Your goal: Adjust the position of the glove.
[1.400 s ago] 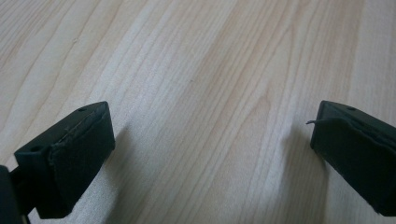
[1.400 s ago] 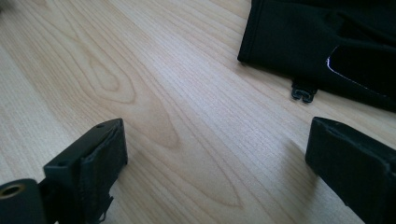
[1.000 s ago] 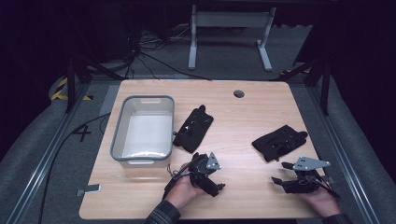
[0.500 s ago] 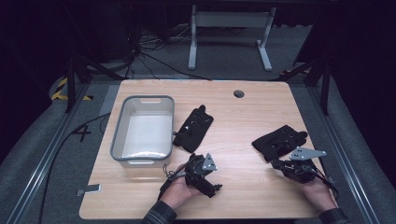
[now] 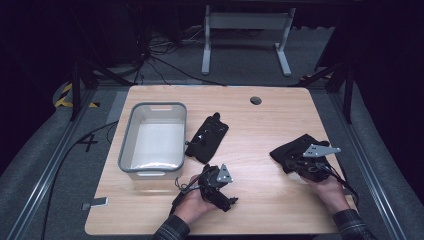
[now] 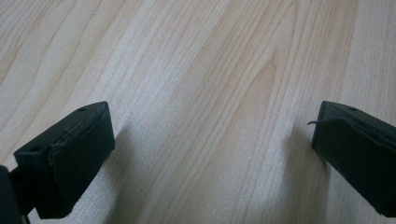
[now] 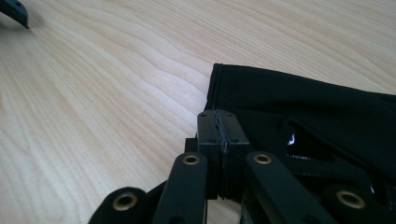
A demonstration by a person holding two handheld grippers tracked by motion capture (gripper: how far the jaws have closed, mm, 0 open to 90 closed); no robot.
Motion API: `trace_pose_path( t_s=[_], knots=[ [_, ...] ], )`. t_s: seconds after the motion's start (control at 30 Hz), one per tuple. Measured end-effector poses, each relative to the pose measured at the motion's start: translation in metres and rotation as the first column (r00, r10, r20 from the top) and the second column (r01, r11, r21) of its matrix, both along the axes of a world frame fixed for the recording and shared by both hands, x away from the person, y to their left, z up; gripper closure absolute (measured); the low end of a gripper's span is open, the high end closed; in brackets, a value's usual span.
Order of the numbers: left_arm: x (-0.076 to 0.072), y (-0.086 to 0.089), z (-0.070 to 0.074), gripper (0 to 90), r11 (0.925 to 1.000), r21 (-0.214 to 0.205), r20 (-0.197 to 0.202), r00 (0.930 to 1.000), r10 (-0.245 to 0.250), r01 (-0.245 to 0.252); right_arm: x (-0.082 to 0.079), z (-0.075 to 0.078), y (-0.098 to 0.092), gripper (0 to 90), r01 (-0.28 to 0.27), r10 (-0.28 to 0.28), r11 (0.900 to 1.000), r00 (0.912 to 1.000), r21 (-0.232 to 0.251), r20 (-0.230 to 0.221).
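Black fabric glove (image 7: 299, 102) — flat, limp — on wood.

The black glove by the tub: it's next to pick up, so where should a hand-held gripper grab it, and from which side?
Grip the glove's near cuff end, coming from the person's side. It lies flat, slanted, clear of the tub there, so jaws can pinch its edge.

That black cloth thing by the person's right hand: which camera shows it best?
The right gripper view: the black cloth item lies close, its hemmed edge sharp, right at the shut jaws. The high view shows it small and dark, partly covered by the right gripper. The left gripper view faces bare table.
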State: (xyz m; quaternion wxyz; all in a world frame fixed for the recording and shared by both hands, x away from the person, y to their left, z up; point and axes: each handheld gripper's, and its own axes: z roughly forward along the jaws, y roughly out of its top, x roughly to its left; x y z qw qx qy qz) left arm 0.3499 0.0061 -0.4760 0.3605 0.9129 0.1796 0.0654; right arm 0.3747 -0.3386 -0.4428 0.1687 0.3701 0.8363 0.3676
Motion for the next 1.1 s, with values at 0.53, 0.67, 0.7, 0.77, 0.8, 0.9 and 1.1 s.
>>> trace_pose_path(
  t_s=[0.53, 0.67, 0.7, 0.77, 0.8, 0.9, 1.1],
  knots=[
    [0.0, 0.0, 0.0, 0.0, 1.0, 0.0, 0.0, 1.0, -0.002, 0.002, 0.007, -0.012, 0.007, 90.0, -0.034, 0.032, 0.9987, 0.9987, -0.037, -0.041],
    [0.0, 0.0, 0.0, 0.0, 1.0, -0.001, 0.0, 1.0, -0.003, 0.003, 0.001, -0.012, 0.01, 90.0, -0.055, 0.053, 0.9977, 0.9974, -0.04, -0.049],
    [0.0, 0.0, 0.0, 0.0, 1.0, 0.0, 0.0, 1.0, -0.002, 0.002, -0.001, -0.012, 0.01, 90.0, -0.06, 0.058, 0.9974, 0.997, -0.04, -0.052],
    [0.0, 0.0, 0.0, 0.0, 1.0, -0.001, 0.0, 1.0, -0.002, 0.002, -0.004, -0.012, 0.011, 90.0, -0.073, 0.071, 0.9965, 0.996, -0.039, -0.054],
    [0.0, 0.0, 0.0, 0.0, 1.0, 0.0, 0.0, 1.0, -0.002, 0.002, -0.006, -0.012, 0.011, 90.0, -0.079, 0.077, 0.9961, 0.9953, -0.038, -0.058],
    [0.0, 0.0, 0.0, 0.0, 1.0, -0.002, -0.001, 1.0, -0.002, 0.002, -0.012, -0.012, 0.013, 90.0, -0.098, 0.095, 0.9945, 0.9935, -0.039, -0.063],
    [0.0, 0.0, 0.0, 0.0, 1.0, -0.001, -0.001, 1.0, -0.001, 0.001, -0.024, -0.012, 0.018, 90.0, -0.142, 0.139, 0.9895, 0.9867, -0.027, -0.084]
  ],
)
